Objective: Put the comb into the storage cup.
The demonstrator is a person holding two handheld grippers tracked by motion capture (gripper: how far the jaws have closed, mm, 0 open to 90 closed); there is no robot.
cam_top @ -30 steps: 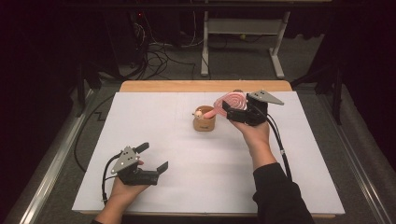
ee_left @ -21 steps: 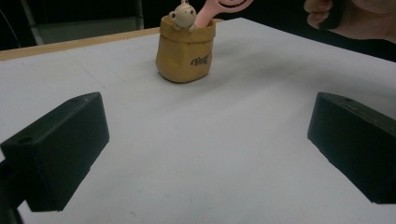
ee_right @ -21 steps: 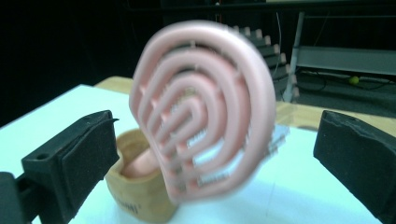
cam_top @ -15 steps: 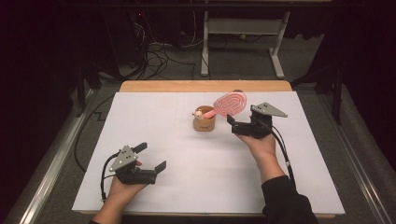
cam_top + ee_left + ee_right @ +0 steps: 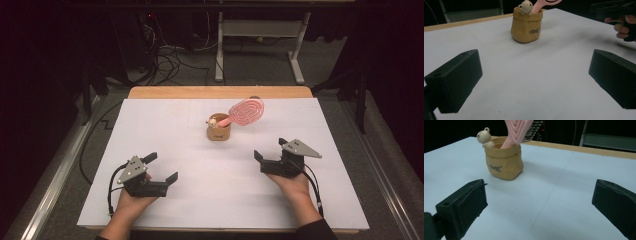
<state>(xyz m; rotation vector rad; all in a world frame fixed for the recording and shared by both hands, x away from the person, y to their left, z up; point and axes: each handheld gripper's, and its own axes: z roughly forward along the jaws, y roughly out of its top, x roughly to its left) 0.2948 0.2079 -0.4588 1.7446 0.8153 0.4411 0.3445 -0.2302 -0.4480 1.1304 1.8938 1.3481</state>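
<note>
At the centre of the high view stands a tan-yellow sack-shaped holder (image 5: 219,133) with dark lettering on its side and a cream bear figure (image 5: 525,6) on its rim. A pink brush (image 5: 245,111) carries concentric ridges. The white table cover (image 5: 165,135) meets a light wood edge (image 5: 220,92). Both grippers' jaws are black, each topped by 1 grey plate.

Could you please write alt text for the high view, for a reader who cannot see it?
A tan bag-shaped pot stands mid-table on a white sheet, holding a pink spiral-headed brush that leans right. The left gripper and right gripper, each hand-held and open, rest near the front corners, apart from the pot.
</note>
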